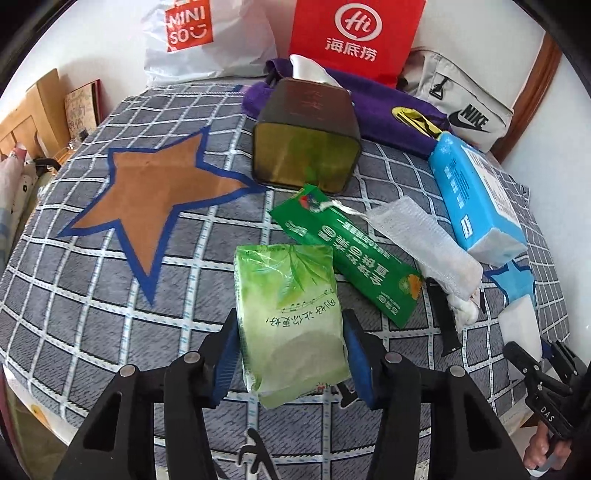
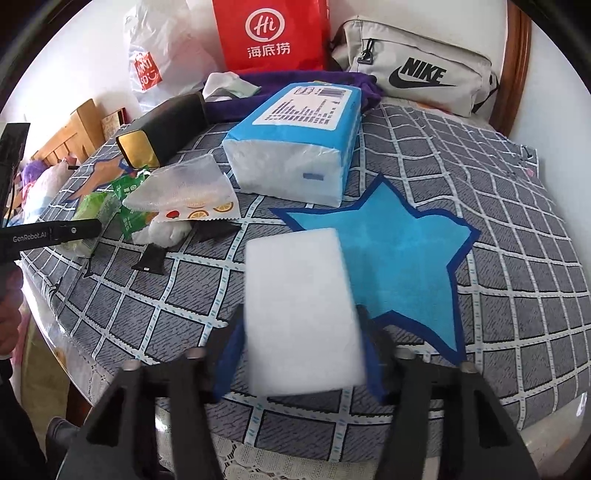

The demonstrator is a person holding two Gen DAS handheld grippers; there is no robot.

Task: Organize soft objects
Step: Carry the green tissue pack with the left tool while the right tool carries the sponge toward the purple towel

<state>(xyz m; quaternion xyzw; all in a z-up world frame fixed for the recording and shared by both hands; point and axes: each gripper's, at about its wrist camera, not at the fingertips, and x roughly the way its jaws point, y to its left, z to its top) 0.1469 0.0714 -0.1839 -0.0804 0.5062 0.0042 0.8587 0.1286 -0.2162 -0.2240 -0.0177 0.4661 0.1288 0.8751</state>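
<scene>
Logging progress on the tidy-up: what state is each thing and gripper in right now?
Left gripper: shut on green pack.
Right gripper: shut on white sponge.
Blue pack: lying flat, sealed.
Tissue box: tipped over.
Mesh pouch: lying loose.

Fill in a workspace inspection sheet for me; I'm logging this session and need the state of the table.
Surface: checked grey cloth with brown star and blue star.
Job's things: green tissue pack, white sponge block, blue tissue pack.
Clutter: dark tin, green sachet, mesh pouch.
Grippers: left gripper grips the green pack; right gripper grips the sponge.
Cables: nothing seen.
Surroundings: red bag, Nike pouch.
</scene>
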